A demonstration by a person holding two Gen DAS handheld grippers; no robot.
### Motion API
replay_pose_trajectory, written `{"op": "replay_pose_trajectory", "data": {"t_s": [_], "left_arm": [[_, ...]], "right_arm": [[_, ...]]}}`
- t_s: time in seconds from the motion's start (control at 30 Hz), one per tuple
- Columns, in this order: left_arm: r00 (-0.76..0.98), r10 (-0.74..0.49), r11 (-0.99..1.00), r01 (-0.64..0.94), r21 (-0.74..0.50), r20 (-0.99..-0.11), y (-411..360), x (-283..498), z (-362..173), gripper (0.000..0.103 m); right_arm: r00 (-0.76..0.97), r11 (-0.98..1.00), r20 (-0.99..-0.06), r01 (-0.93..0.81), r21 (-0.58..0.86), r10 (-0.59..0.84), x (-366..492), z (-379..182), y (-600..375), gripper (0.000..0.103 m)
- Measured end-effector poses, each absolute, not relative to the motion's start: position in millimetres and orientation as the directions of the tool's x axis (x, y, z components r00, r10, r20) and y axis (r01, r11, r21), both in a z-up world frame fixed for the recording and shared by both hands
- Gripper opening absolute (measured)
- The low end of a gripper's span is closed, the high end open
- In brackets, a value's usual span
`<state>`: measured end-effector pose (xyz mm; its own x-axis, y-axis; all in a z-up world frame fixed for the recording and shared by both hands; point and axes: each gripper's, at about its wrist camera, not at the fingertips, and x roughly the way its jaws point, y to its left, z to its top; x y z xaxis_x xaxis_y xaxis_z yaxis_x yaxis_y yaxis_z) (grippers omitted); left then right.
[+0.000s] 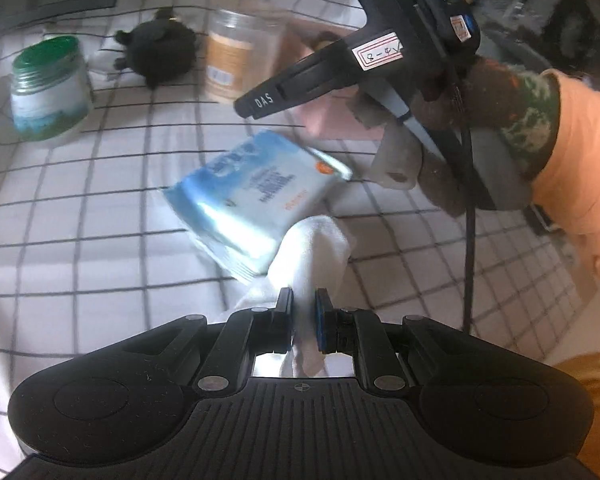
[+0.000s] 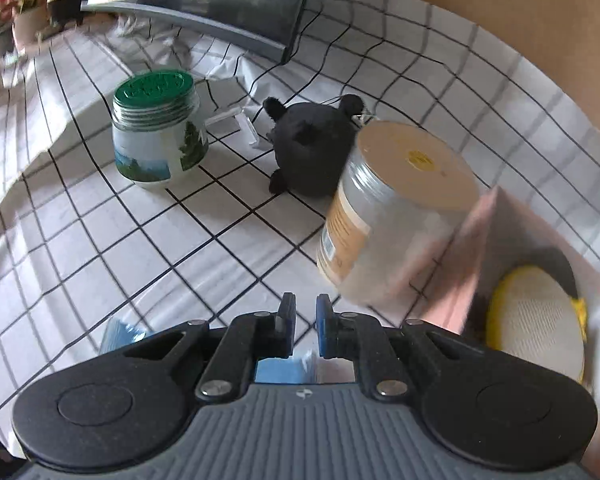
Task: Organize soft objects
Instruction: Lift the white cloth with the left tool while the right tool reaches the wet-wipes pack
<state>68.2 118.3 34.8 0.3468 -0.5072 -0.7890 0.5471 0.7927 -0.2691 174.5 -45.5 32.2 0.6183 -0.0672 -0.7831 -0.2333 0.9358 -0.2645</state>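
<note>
Checked cloth (image 2: 204, 240) lies open; left fingers (image 1: 284, 312) pinch white cloth (image 1: 312, 248), right fingers (image 2: 286, 316) narrow, unladen.

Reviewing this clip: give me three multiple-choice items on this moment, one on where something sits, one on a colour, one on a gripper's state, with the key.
1. Where is the black plush toy?
A. inside the pink box
B. on the checked cloth between the two jars
C. in the left gripper

2. What colour is the lid of the jar with the landscape label?
A. green
B. red
C. white

3. What is the left gripper doing?
A. wide open, holding nothing
B. shut on the blue wipes pack
C. shut on a white cloth

Key: 1 B, it sits on the cloth beside the tan-lidded jar; 2 A, the screw lid is green; 3 C, white fabric is pinched between its fingers.
</note>
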Motion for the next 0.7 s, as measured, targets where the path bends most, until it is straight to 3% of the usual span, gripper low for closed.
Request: {"op": "replay_pose_trajectory", "data": {"t_s": [0.37, 0.7], "left_arm": [[0.442, -0.419, 0.880, 0.412, -0.235, -0.793, 147, 96, 40, 0.014], [0.427, -0.437, 0.860, 0.457, -0.228, -0.792, 132, 108, 35, 0.014]], "right_arm": [[0.560, 0.928, -0.826, -0.272, -0.253, -0.062, 151, 23, -58, 0.010], [0.556, 0.974, -0.829, -0.146, -0.173, -0.064, 96, 26, -93, 0.010]]}}
